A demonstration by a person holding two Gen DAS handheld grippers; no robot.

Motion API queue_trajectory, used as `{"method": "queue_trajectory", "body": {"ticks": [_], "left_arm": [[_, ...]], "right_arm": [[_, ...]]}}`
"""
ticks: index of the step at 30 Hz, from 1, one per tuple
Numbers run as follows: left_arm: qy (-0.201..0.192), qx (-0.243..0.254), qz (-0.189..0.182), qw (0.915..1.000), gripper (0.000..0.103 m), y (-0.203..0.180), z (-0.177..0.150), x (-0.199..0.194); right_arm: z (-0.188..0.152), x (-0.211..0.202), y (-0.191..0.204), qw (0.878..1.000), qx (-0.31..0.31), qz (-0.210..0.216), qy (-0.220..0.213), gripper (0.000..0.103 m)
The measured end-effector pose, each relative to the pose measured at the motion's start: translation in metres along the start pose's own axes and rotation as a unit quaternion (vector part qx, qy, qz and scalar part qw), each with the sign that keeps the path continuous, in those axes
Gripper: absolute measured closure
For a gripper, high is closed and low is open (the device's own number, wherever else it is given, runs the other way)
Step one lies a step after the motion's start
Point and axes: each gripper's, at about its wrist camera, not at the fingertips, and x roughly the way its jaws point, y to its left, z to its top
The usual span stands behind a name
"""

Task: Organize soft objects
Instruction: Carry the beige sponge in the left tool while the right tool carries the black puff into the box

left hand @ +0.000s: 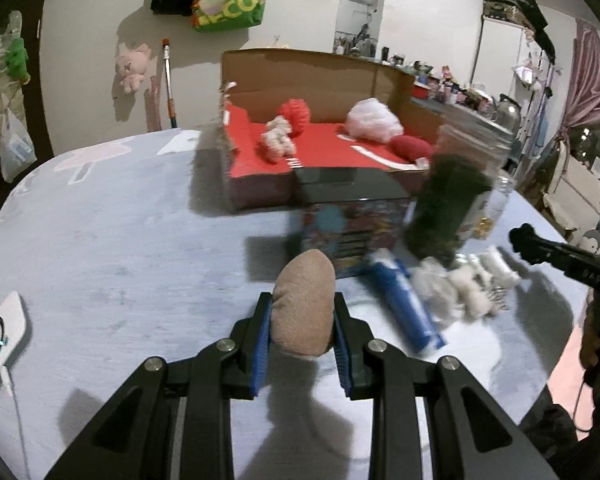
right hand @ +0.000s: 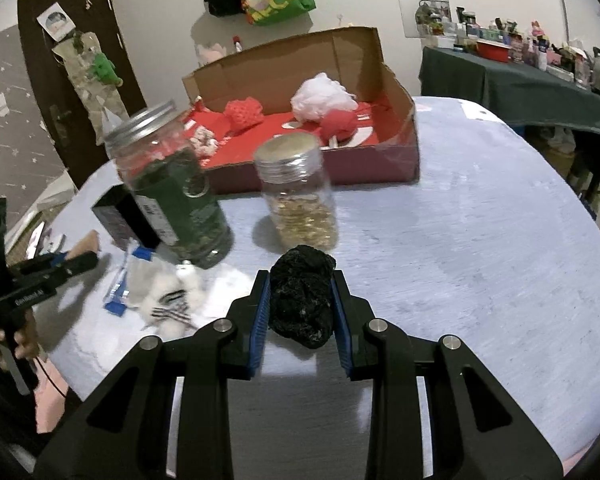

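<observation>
Left tool [left hand: 303,320] clamping tan plush [left hand: 304,304] between pads, right tool [right hand: 300,308] clamping black pouf [right hand: 302,300]

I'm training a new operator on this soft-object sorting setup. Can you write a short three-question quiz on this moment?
1. True or false: the left gripper holds a pink plush piece between its fingers.
2. Multiple choice: what does the right gripper hold? A) a white puff B) a black mesh ball C) a blue tube
3. Fill in: the sorted soft things, such as the white puff, lie in the open ____ box.

Key: 1 true; 2 B; 3 cardboard
</observation>
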Motion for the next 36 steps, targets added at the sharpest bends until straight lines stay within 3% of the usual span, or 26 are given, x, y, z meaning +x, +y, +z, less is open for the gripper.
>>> {"method": "queue_trajectory", "body": {"ticks": [8,21,36], "left_arm": [[0.015,0.017,0.020,0.9995,0.074,0.022,0.013,0.009],[0.033,0.118,0.010,0.9924,0.074,0.022,0.044,0.026],[0.023,0.146,-0.015,0.9889,0.074,0.023,0.099,0.028]], "right_arm": [[0.014,0.007,-0.011,0.999,-0.022,-0.022,0.015,0.076],[0.050,0.024,-0.017,0.993,-0.102,-0.049,0.043,0.076],[0.107,0.026,-0.026,0.993,-0.110,-0.002,0.032,0.076]]}}
